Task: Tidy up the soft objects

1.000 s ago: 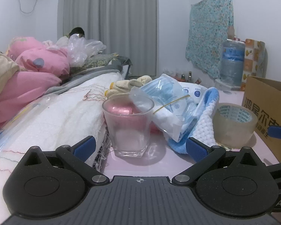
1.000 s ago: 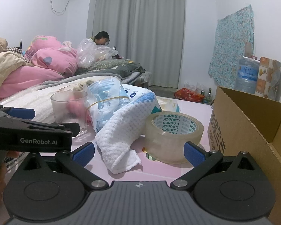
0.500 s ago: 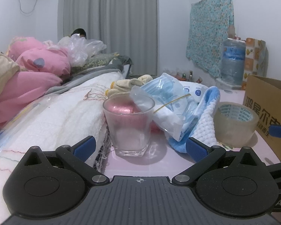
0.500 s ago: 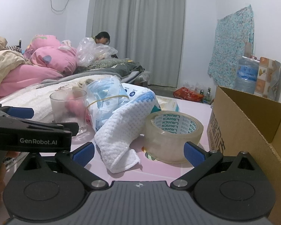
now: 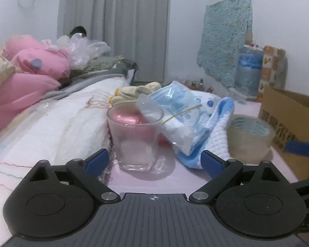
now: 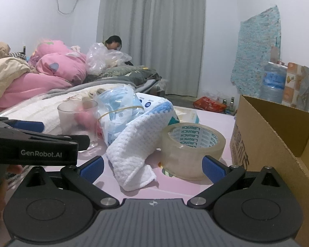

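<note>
On the pink table a clear glass (image 5: 135, 138) stands just ahead of my left gripper (image 5: 154, 162). Its jaws are closing, the blue pads still apart from the glass. A pink soft thing (image 5: 126, 118) shows through the glass. A plastic bag of blue face masks (image 5: 181, 111) leans on a white and blue waffle towel (image 6: 140, 144). My right gripper (image 6: 152, 167) is open, with the towel's lower end lying between its pads untouched. Cream gloves (image 5: 136, 91) lie behind the glass.
A roll of clear tape (image 6: 192, 144) sits by the right pad, and an open cardboard box (image 6: 274, 135) fills the right. A folded white blanket (image 5: 51, 127) and pink bedding (image 5: 31, 76) lie left. A person (image 6: 113, 41) sits far back. The left gripper's fingers (image 6: 31, 125) reach in at left.
The left gripper's blue pads have come slightly inward around the glass. The right gripper and the objects on the table have not moved.
</note>
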Tool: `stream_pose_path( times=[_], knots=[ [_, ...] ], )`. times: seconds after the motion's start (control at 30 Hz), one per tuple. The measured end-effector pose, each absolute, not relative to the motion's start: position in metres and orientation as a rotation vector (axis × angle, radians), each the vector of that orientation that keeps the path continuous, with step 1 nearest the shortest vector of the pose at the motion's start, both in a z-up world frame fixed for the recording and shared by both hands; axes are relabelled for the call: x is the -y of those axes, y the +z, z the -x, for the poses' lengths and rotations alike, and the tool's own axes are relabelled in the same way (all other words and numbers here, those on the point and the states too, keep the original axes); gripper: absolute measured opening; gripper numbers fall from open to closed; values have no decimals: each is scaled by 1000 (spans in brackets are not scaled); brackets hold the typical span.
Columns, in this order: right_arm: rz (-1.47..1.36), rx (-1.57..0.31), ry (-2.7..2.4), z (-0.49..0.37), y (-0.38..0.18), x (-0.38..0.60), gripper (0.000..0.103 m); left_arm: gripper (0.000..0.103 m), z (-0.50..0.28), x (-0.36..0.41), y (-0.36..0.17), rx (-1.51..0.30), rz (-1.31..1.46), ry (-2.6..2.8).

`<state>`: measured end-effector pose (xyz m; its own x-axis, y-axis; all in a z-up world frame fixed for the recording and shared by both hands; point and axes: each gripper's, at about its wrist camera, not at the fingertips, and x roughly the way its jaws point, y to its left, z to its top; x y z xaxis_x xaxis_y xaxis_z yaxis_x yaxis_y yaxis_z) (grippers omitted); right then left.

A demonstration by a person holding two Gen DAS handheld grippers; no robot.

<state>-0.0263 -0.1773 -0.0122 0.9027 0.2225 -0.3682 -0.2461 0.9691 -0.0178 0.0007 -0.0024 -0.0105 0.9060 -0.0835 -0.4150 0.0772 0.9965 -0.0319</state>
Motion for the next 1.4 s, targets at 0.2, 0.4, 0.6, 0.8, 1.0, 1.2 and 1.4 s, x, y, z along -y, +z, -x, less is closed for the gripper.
stream_pose_path(
  times=[0.2, 0.4, 0.6, 0.8, 1.0, 1.2, 1.4],
  knots=[
    [19, -386, 301, 27, -11, 182, 44, 96, 8, 3, -5, -366, 46, -158],
    [-58, -430, 335, 23, -12, 193, 44, 74, 7, 9, -4, -382, 56, -212],
    [-86, -478, 402, 28, -11, 190, 44, 74, 11, -5, 24, -352, 140, -176],
    [-223, -620, 590, 42, 22, 193, 43, 75, 4, -22, 70, -386, 148, -112],
    [-241, -698, 772, 52, 91, 211, 43, 73, -13, -38, 98, -455, 128, -122],
    [-40, -701, 767, 15, 174, 211, 43, 63, -53, -55, 109, -605, 84, -121],
    [338, -481, 576, -66, 186, 155, 43, 48, -99, -76, 99, -709, 255, -163]
  ],
)
